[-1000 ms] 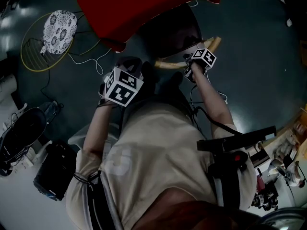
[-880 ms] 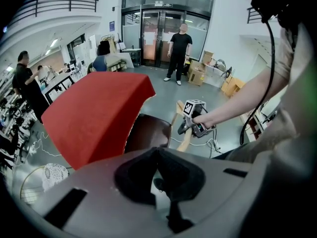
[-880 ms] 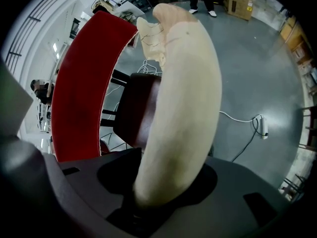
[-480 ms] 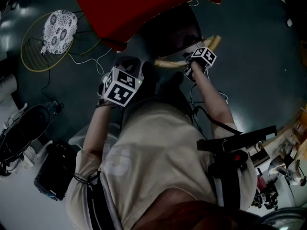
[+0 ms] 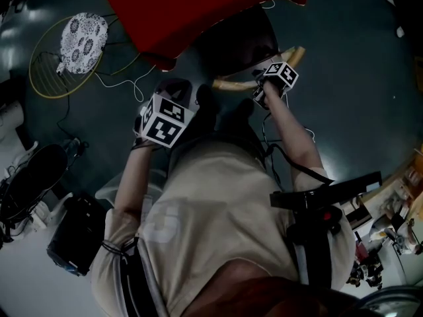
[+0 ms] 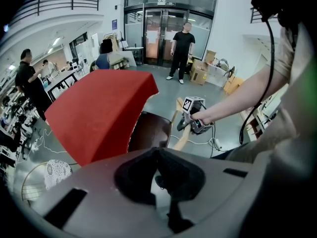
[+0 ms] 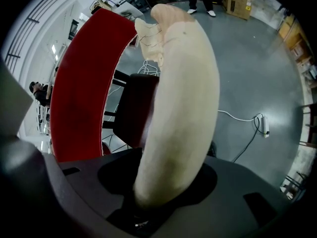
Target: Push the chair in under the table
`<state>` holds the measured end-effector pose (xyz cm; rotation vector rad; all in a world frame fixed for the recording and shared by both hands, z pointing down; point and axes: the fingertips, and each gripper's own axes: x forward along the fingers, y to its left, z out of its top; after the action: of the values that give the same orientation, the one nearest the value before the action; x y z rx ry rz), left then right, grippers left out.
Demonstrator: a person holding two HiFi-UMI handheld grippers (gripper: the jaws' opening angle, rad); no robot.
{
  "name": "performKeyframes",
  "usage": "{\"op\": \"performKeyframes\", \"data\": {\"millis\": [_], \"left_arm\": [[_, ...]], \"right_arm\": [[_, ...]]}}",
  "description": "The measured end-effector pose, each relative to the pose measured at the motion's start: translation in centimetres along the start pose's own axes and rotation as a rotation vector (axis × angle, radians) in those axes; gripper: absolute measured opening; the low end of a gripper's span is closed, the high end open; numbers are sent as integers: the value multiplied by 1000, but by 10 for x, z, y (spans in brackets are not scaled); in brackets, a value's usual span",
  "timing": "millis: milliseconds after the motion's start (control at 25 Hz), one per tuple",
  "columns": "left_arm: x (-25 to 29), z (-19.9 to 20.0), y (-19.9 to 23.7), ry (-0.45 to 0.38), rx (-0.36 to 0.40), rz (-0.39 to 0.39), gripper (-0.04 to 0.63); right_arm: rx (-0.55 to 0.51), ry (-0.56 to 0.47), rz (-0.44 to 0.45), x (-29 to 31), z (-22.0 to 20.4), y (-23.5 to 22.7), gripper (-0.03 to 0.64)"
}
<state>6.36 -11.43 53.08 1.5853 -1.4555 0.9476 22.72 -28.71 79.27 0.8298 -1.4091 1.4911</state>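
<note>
A red table (image 5: 198, 12) fills the top of the head view. The chair's dark seat (image 5: 234, 41) lies partly under its edge. The chair's pale wooden backrest rail (image 5: 231, 84) curves toward me. My right gripper (image 5: 264, 90) is shut on that rail, which runs thick and pale (image 7: 183, 93) out from between its jaws (image 7: 158, 197). My left gripper (image 5: 173, 91) hangs left of the rail, with its marker cube below. Its black pads (image 6: 158, 167) meet with nothing between them. Whether it touches the chair is hidden. From the left gripper view I see the table (image 6: 99, 113), the seat (image 6: 148, 133) and the right gripper (image 6: 193, 120).
A yellow hoop with a patterned cloth (image 5: 82, 38) lies on the dark floor at left, with white cables (image 5: 125, 78) trailing from it. Black bags (image 5: 73, 233) sit lower left. A power strip (image 7: 262, 123) lies right of the chair. People (image 6: 181, 48) and cardboard boxes (image 6: 200, 73) stand far off.
</note>
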Motion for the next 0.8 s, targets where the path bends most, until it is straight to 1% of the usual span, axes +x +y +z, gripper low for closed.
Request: {"op": "performKeyframes", "data": {"millis": [360,520,800], "left_arm": [[7,-3,7,1,1,-6,8],[5,-2,2,2,-1,-3,8],[3,-6,10,6,-15,6,8]], "right_arm": [[3,7,3,10,0,7,186],[-9,10,13,9,2,11,190],[-14,14,36,18,4,36,202]]}}
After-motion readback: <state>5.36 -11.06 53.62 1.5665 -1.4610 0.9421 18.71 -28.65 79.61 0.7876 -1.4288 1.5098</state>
